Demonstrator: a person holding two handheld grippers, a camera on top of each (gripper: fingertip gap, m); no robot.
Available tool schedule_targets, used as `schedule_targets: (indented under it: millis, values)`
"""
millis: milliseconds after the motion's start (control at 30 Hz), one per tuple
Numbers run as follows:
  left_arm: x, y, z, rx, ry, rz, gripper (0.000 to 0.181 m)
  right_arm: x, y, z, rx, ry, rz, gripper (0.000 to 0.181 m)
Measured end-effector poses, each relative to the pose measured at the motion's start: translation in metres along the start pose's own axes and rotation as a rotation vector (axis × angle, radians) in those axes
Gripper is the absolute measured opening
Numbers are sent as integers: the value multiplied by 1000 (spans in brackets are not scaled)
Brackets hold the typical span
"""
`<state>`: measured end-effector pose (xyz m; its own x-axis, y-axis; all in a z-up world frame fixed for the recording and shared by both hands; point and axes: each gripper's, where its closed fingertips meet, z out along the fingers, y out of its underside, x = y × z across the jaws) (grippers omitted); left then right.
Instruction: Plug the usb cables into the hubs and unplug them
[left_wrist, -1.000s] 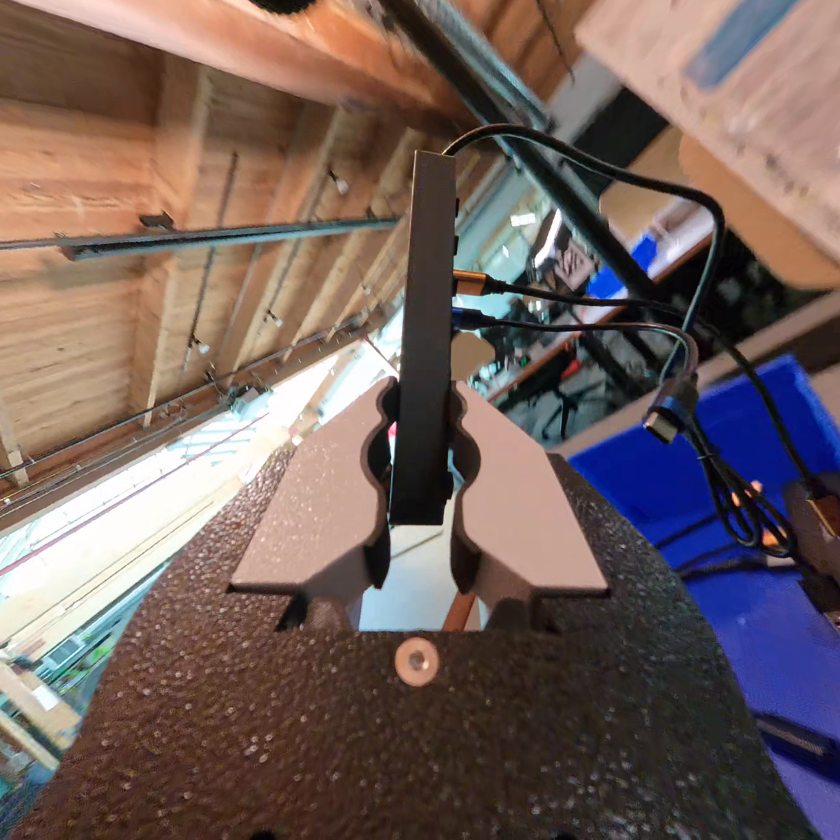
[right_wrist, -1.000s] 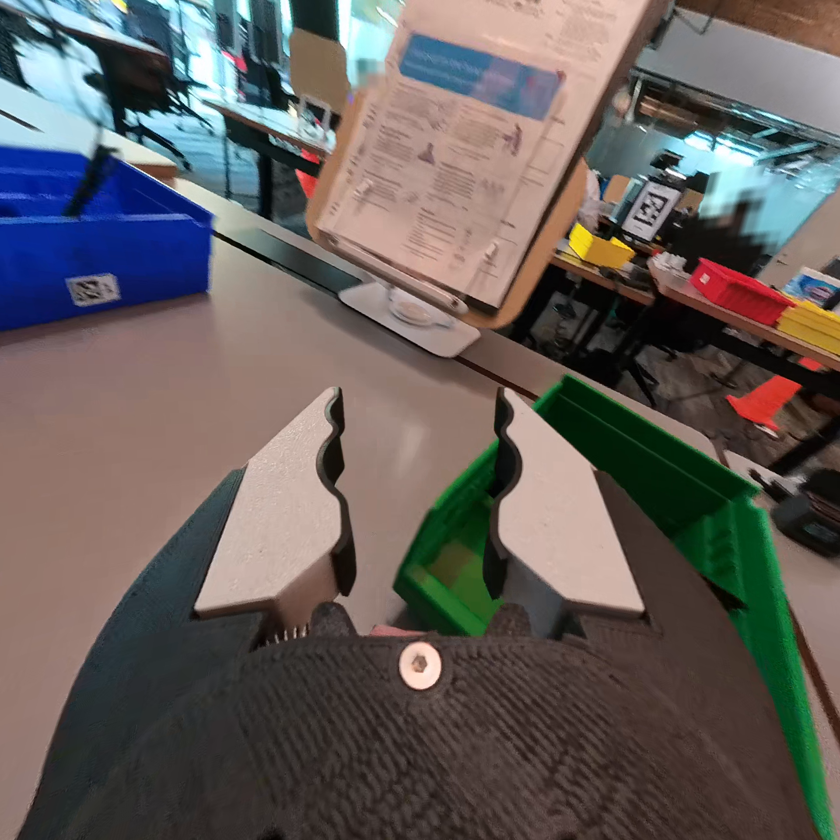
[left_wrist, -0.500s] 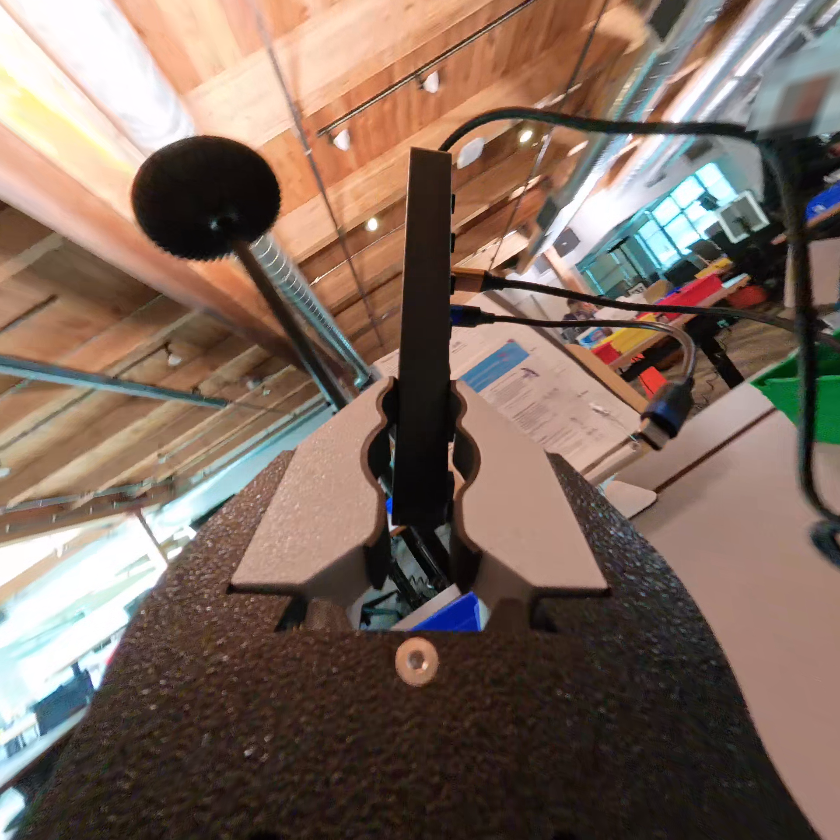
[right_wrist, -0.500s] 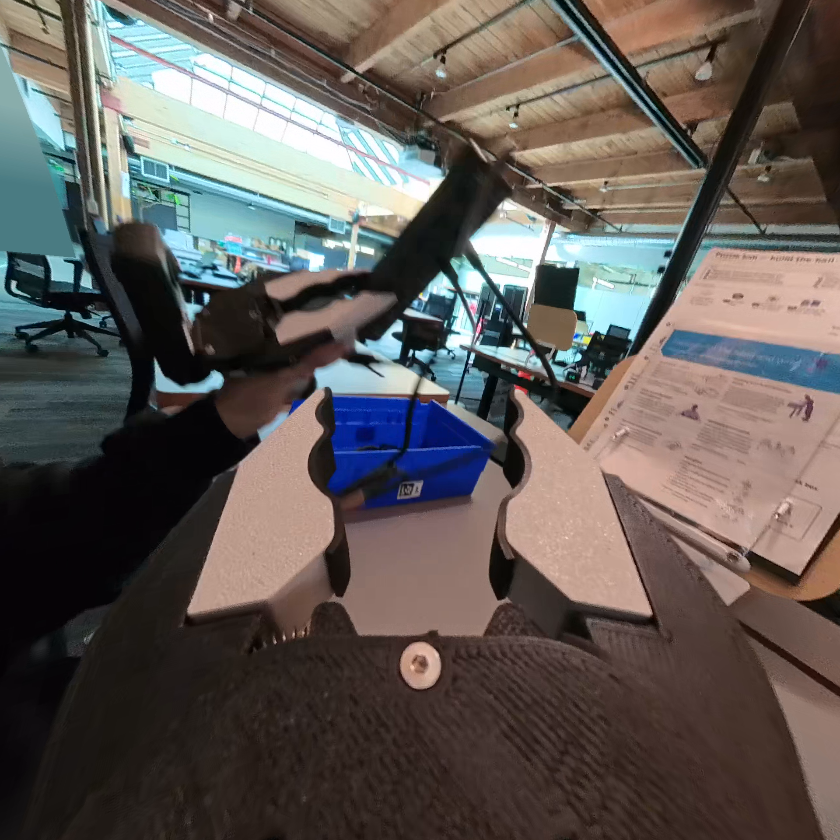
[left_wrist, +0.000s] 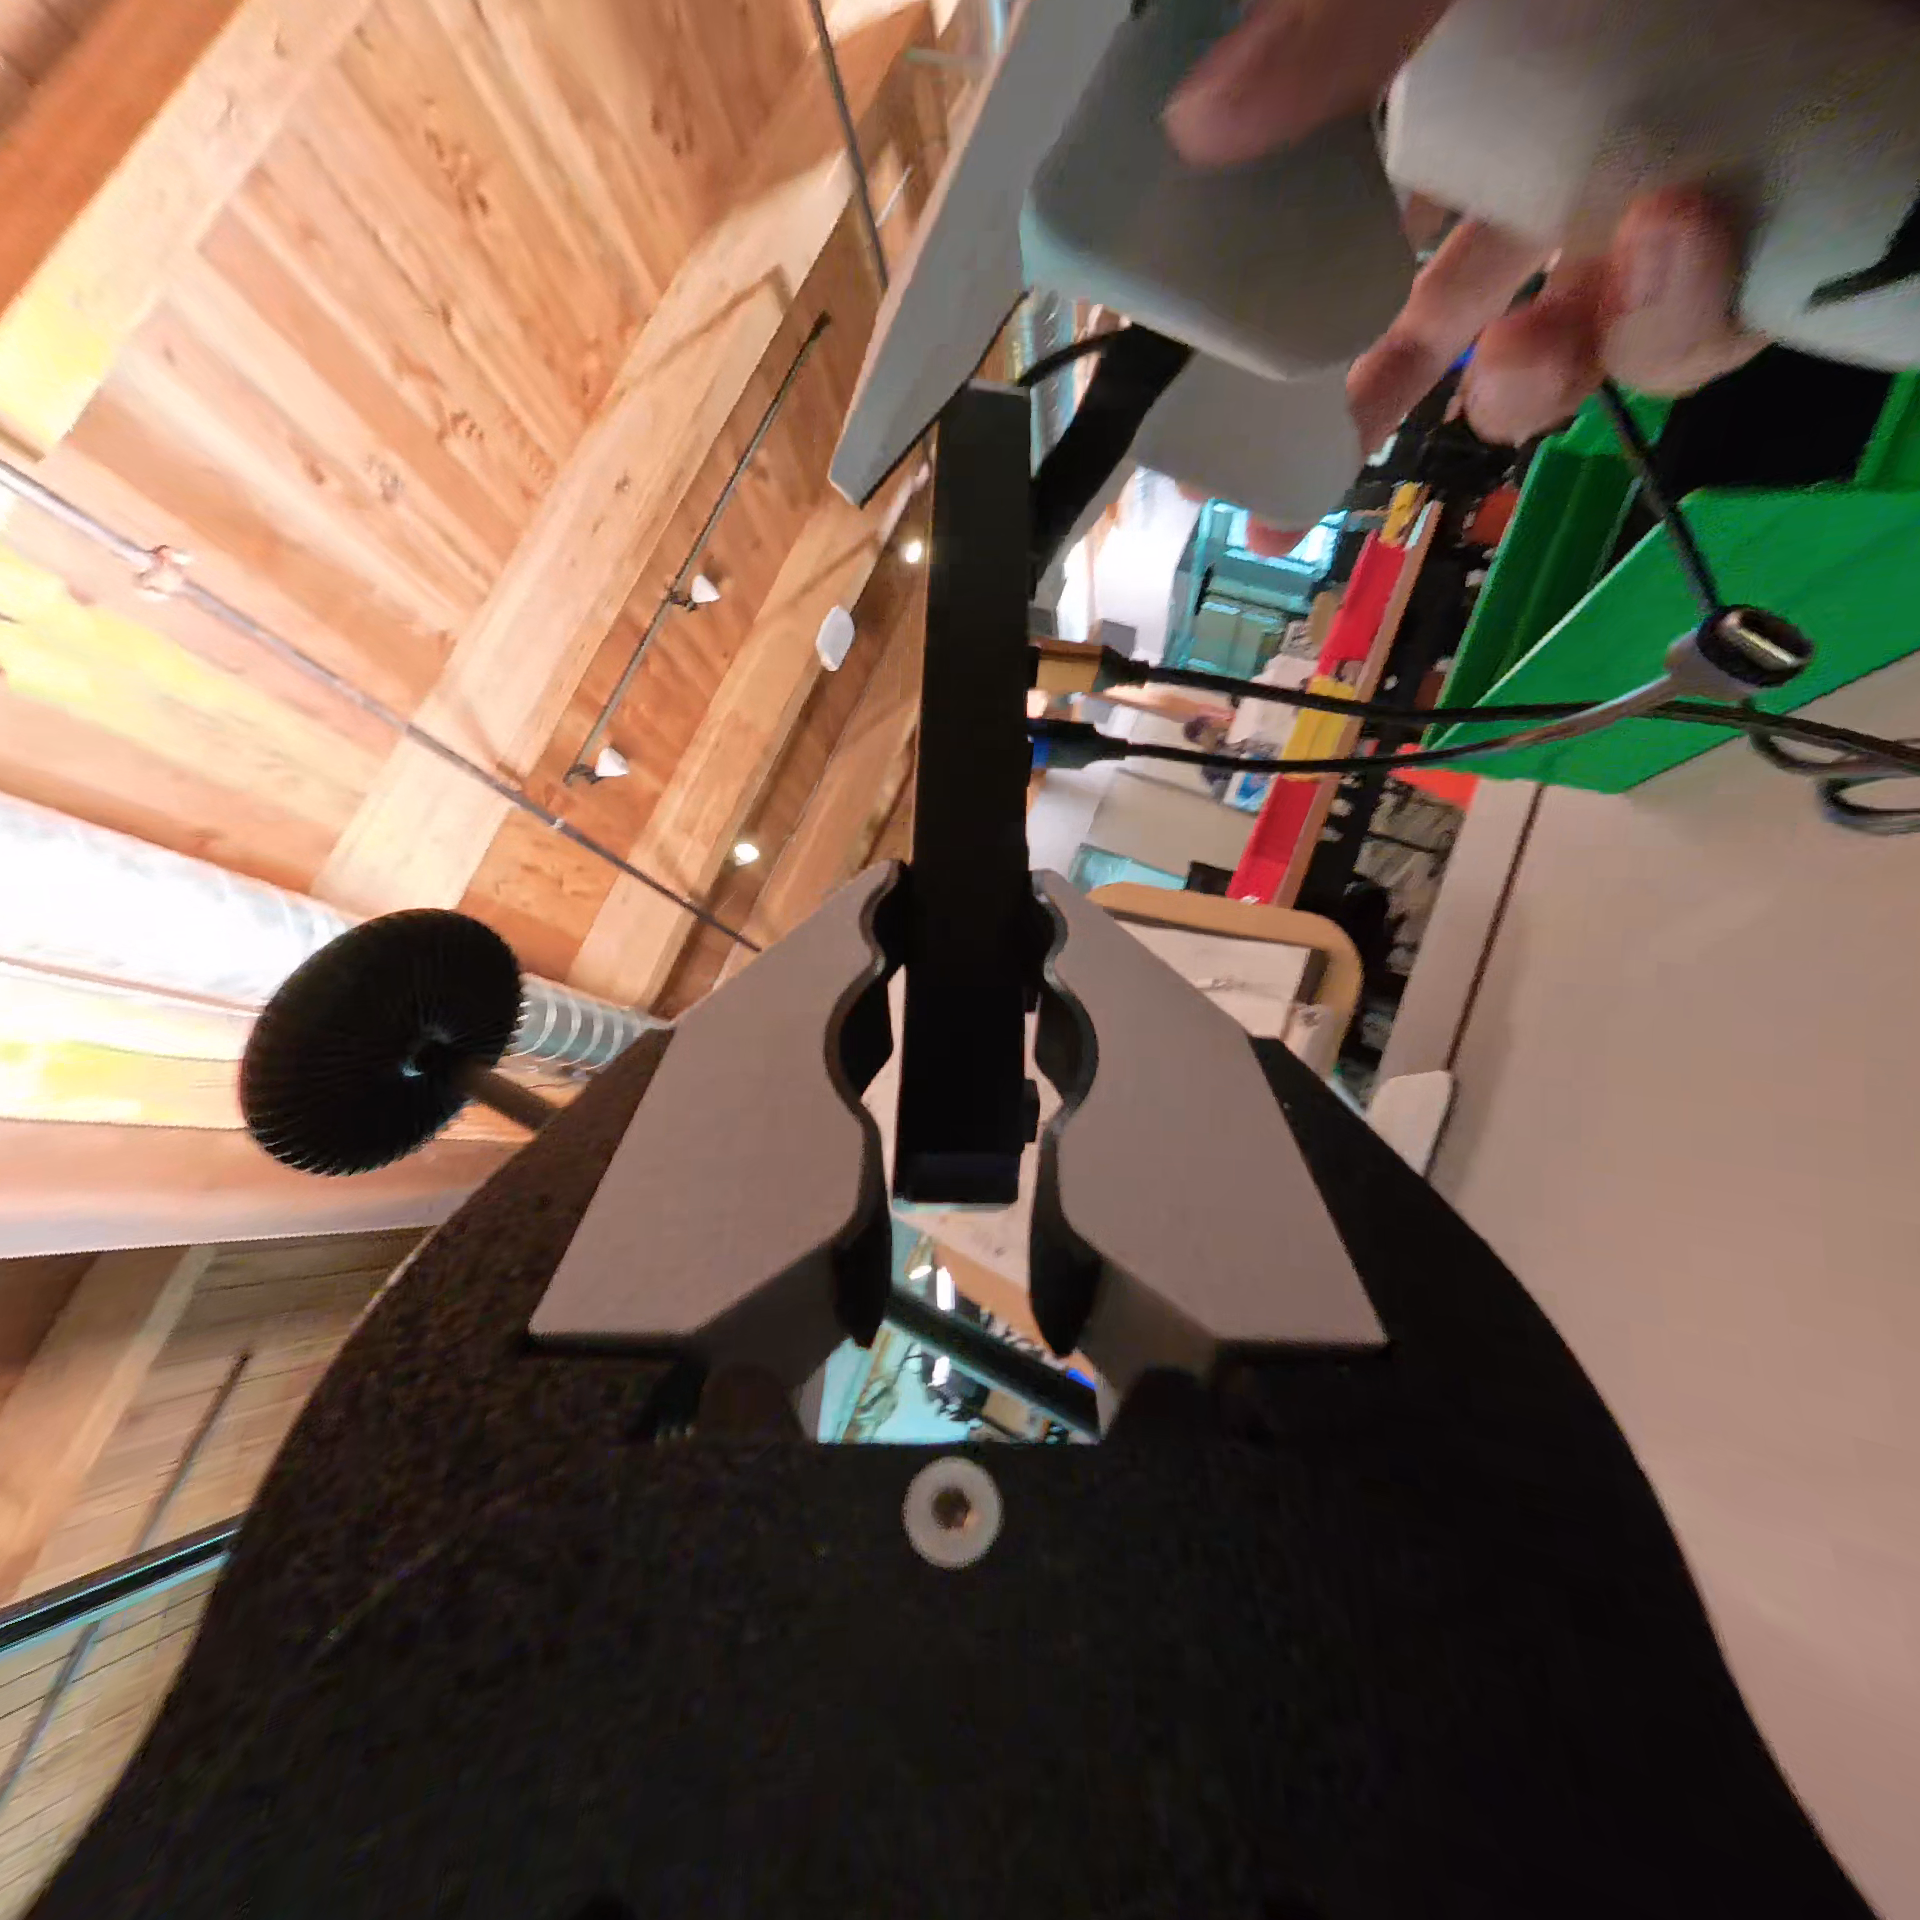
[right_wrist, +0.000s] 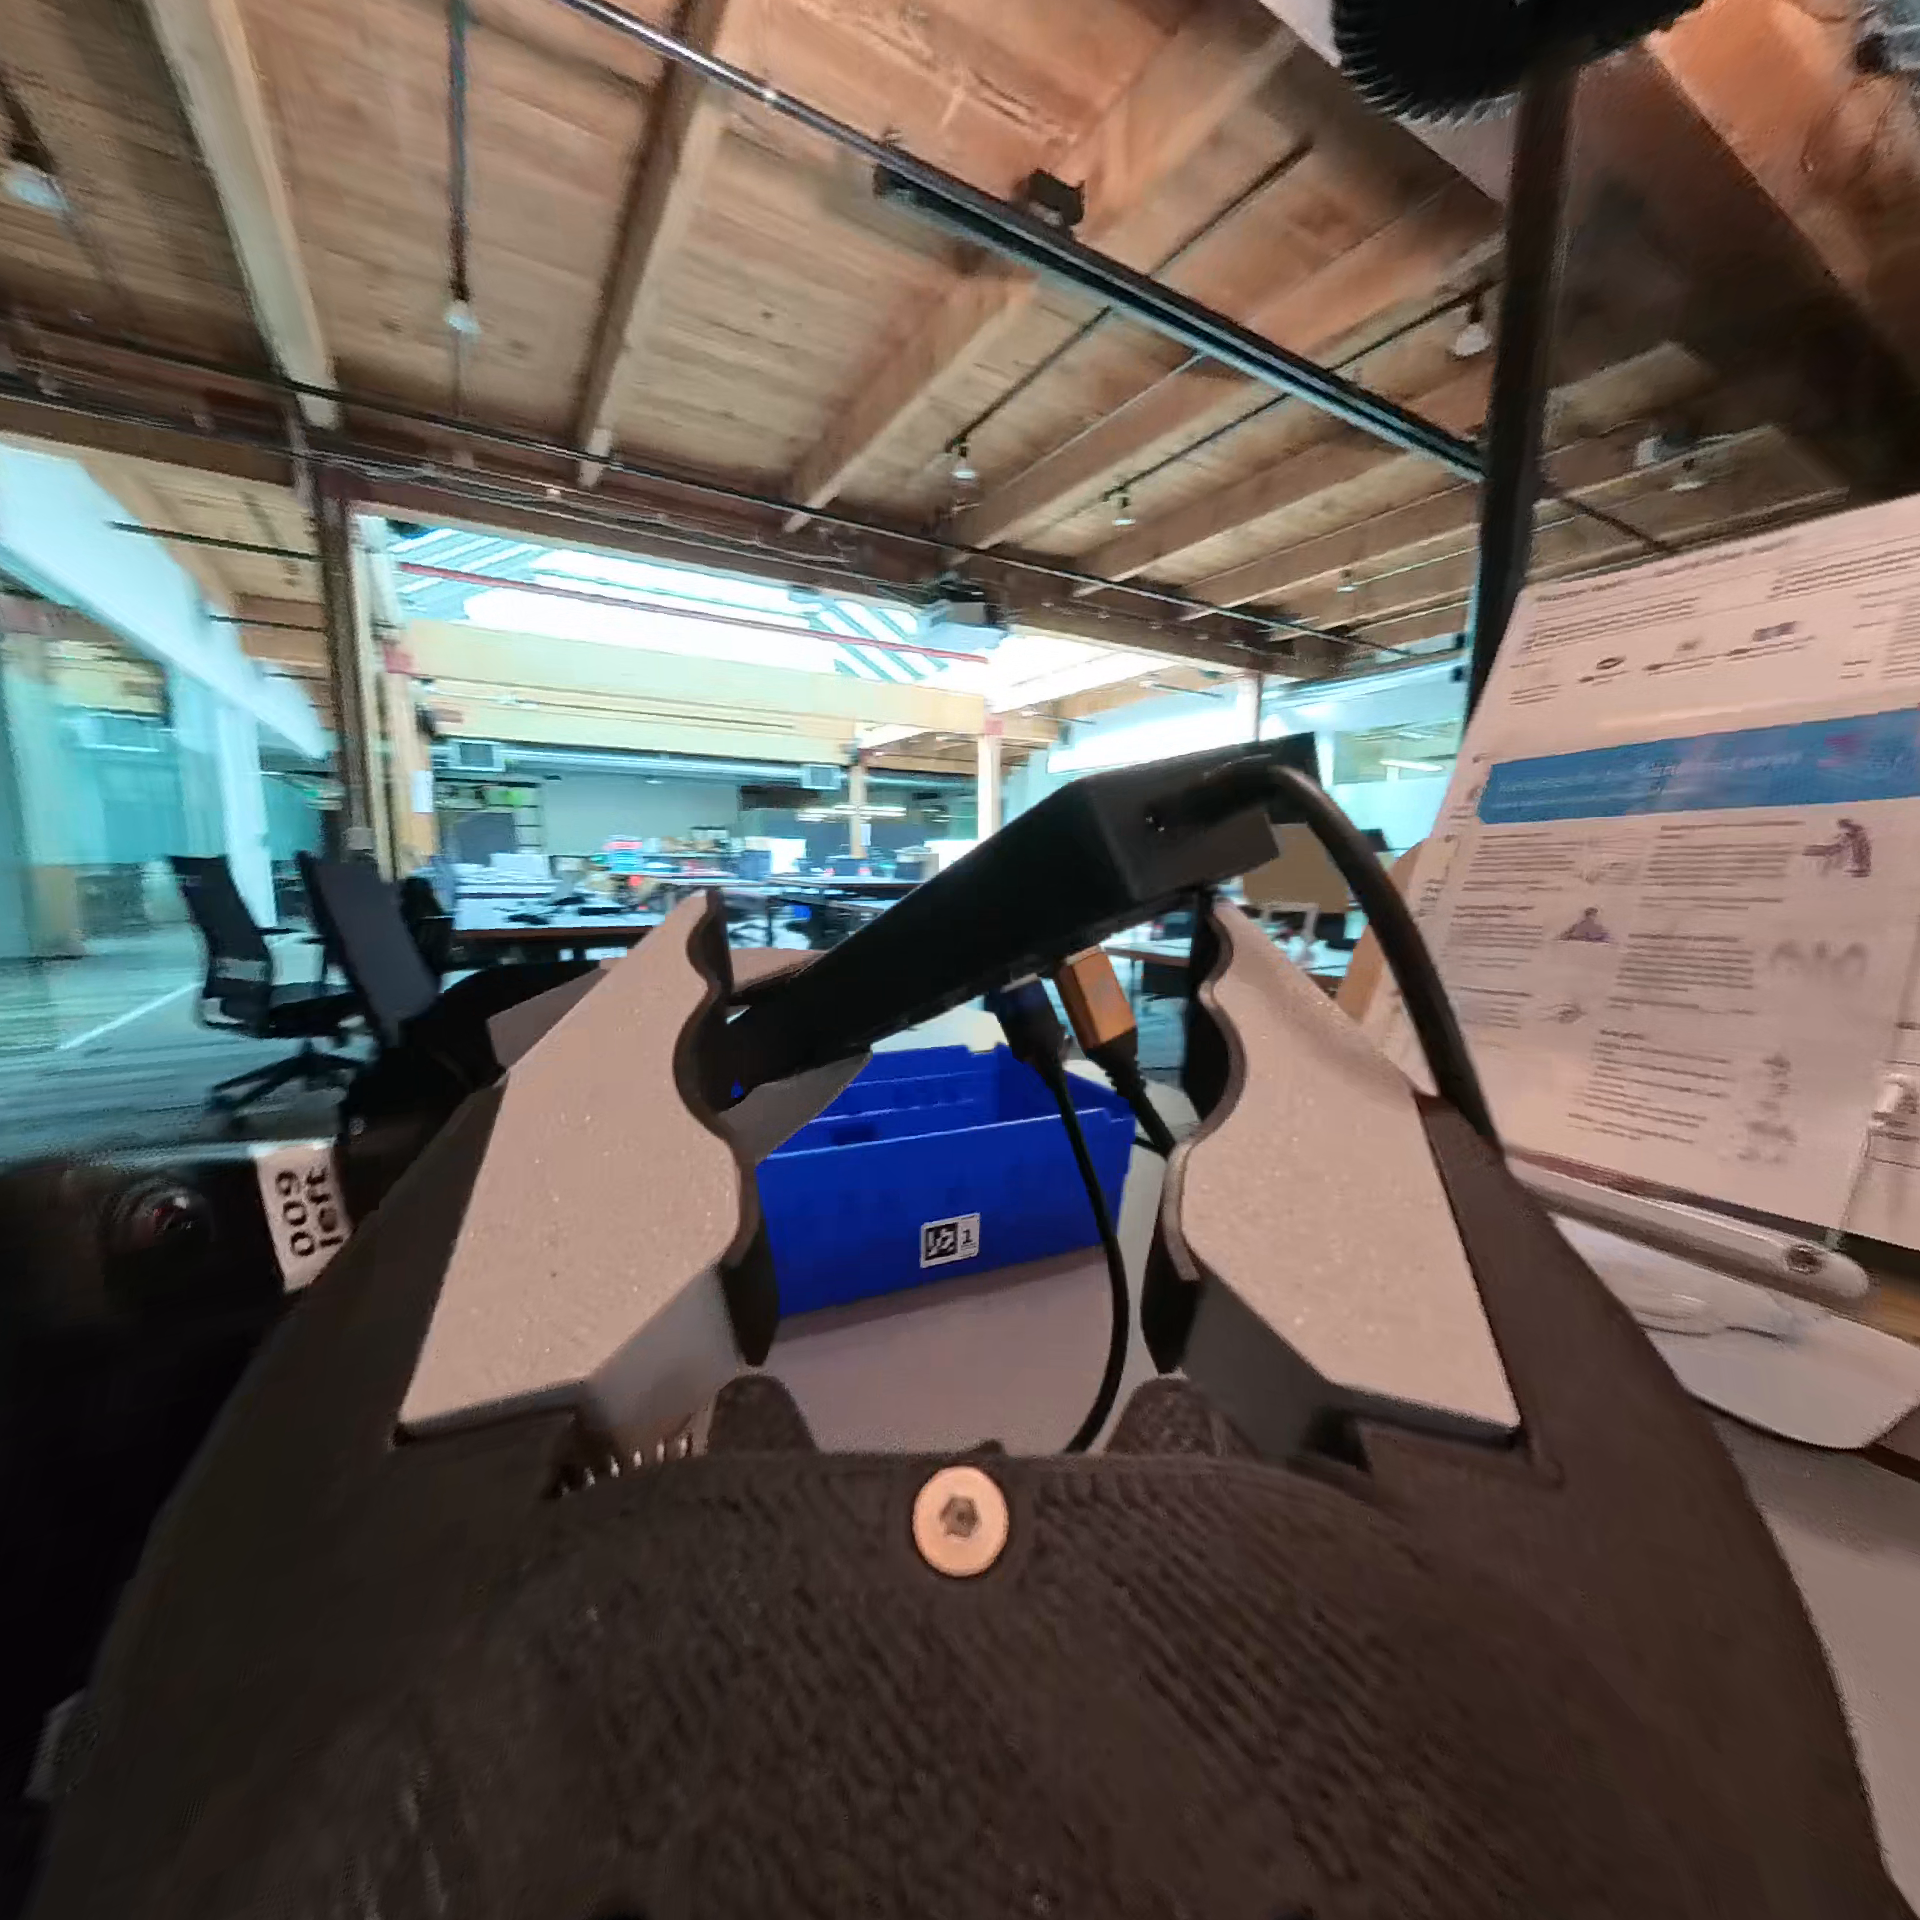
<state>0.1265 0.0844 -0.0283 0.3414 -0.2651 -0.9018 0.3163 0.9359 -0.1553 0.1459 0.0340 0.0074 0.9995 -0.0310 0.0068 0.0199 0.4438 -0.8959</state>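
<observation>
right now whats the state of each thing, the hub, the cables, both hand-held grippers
black hub: clamped on edge in the left hand-held gripper, off the table
gold-plug cable: plugged in
blue-plug cable: plugged in
silver loose connector: unplugged, dangling
right hand-held gripper: open, straddling the plugged cables

Count: 1 black USB hub (left_wrist: 971, 790), 2 claws, i.e. left claw (left_wrist: 961, 1049) & right claw (right_wrist: 961, 1049), w/ 2 grey fingers (left_wrist: 727, 1132) each. Cables: 3 on the hub, i.e. 1 w/ orange plug (right_wrist: 1093, 1006), 1 w/ blue plug (right_wrist: 1023, 1013), 1 thicker black lead (right_wrist: 1382, 914) at the end face; also 1 loose connector (left_wrist: 1745, 649) hanging free. Bins: 1 blue bin (right_wrist: 935, 1174), 1 green bin (left_wrist: 1704, 613); also 1 printed sheet (right_wrist: 1683, 873) on 1 stand, 1 worktop (left_wrist: 1662, 1195).
</observation>
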Motion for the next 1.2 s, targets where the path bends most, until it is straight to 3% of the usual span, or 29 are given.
schedule_targets:
  millis: [200, 300, 500, 600, 700, 800, 833, 867, 900, 967, 1067, 1200]
  values:
    - [15, -12, 1, 64, 55, -156, 19, -3, 5, -6, 35, -133, 106, 119]
    - [17, -10, 1, 63, 71, -176, 19, -1, 8, -4, 58, -140, 179, 125]
    - [23, -24, 5, 31, 50, -128, 19, 34, 16, -5, 205, -44, 494, 109]
    - [21, -26, 3, 39, 57, -192, 19, 38, 17, -7, 226, -38, 556, 119]
    - [31, -31, 2, 72, 112, -200, 19, 35, 10, -6, 206, -3, 441, 132]
    - [44, -40, 1, 118, 136, -214, 19, 32, 0, -10, 227, -12, 363, 122]
    - [45, -41, 1, 124, 133, -221, 19, 37, -1, -14, 247, 1, 382, 109]
    - [46, -42, 2, 132, 142, -232, 19, 47, 0, -19, 260, 42, 409, 78]
    - [48, -43, 2, 140, 159, -249, 19, 52, 1, -24, 277, 34, 430, 61]
    - [50, -43, 1, 139, 175, -273, 19, 54, 5, -26, 292, -5, 511, 59]
    - [51, -46, 0, 161, 170, -264, 19, 49, 6, -23, 300, -20, 527, 73]
    - [52, -52, -3, 206, 182, -285, 19, 32, 19, -14, 161, -89, 500, 74]
